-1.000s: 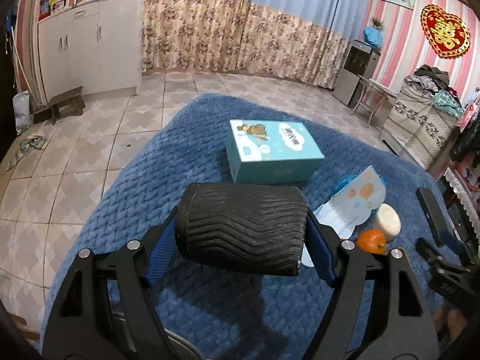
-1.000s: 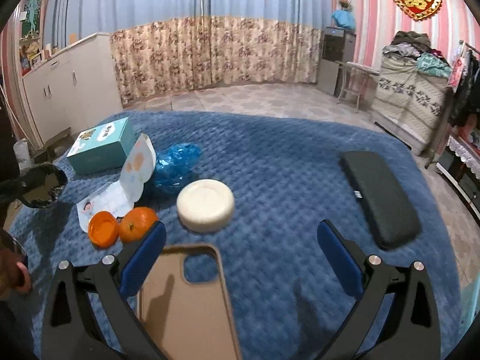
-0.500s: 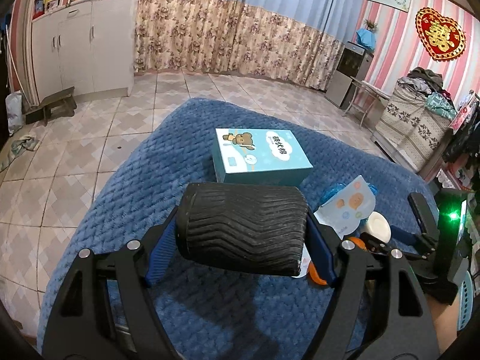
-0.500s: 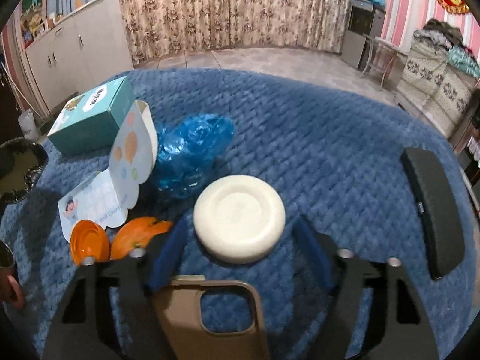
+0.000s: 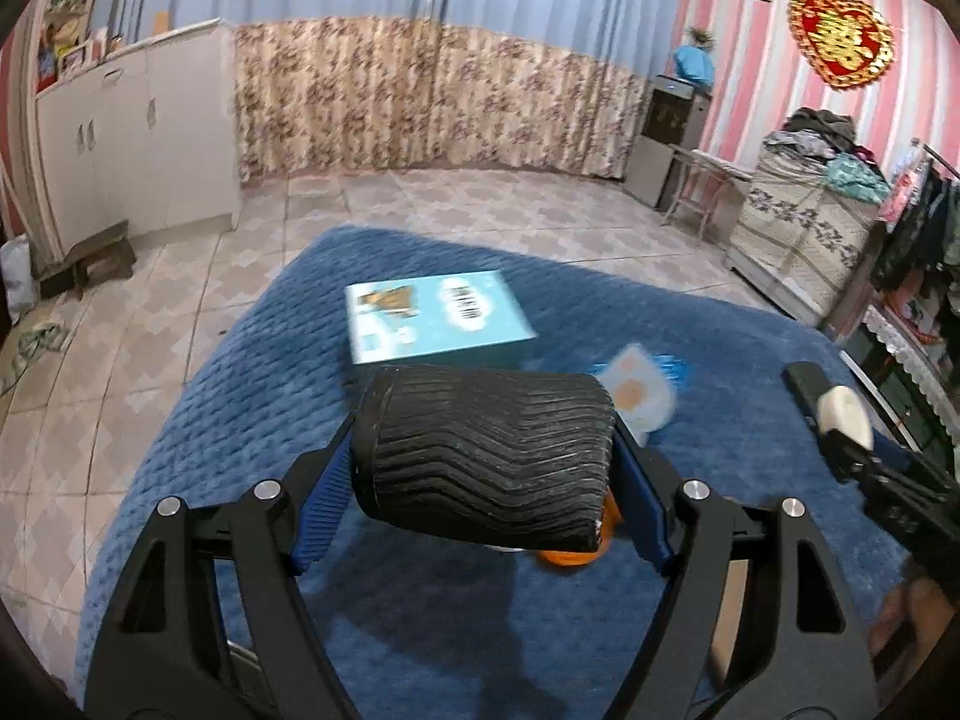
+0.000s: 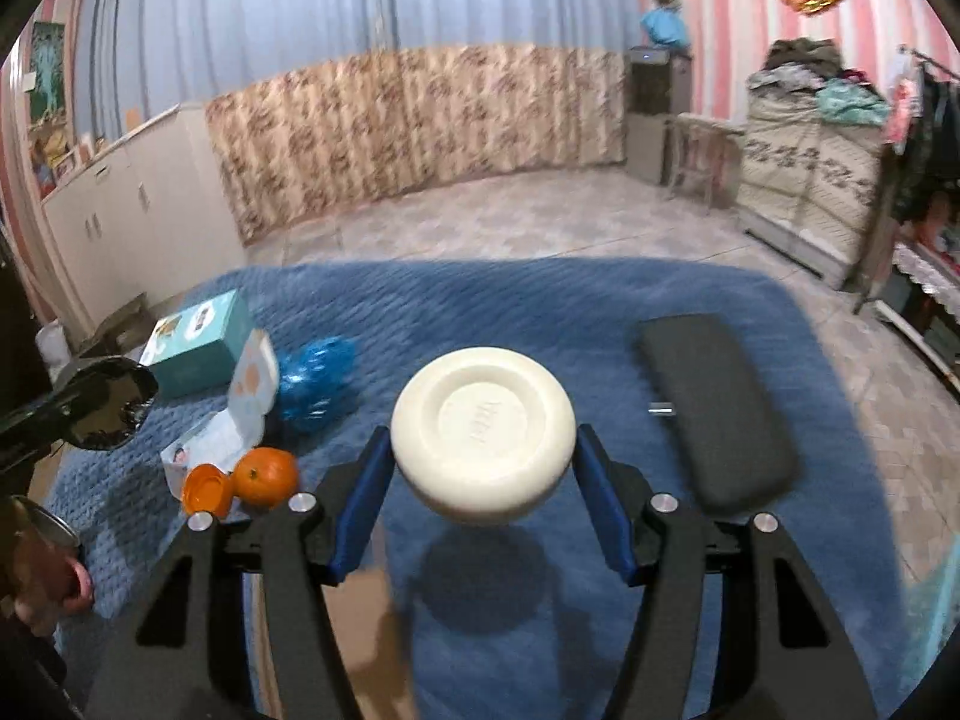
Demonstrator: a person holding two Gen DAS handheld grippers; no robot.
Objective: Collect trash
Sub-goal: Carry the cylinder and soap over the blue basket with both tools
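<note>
A round white disc (image 6: 483,426) hangs above the blue blanket (image 6: 540,312), and my right gripper (image 6: 483,468) is shut on its two sides. Its shadow falls on the blanket underneath. In the left wrist view the disc (image 5: 846,417) shows at the right edge. My left gripper (image 5: 483,465) is shut on a black ribbed cup (image 5: 480,420), held sideways above the blanket. The cup's open mouth (image 6: 108,402) shows at the left of the right wrist view. On the blanket lie a crumpled blue plastic bag (image 6: 318,384), a folded paper card (image 6: 252,384), an orange (image 6: 267,474) and a piece of orange peel (image 6: 207,489).
A teal box (image 5: 435,315) stands at the blanket's far left. A long black pad (image 6: 717,408) lies on the right. A tan phone case (image 6: 366,618) lies under my right gripper. Tiled floor, white cabinets and a cloth-covered chest surround the blanket.
My right gripper went forward to the white disc, shut on it and lifted it off the blanket. My left gripper rose a little with the black cup.
</note>
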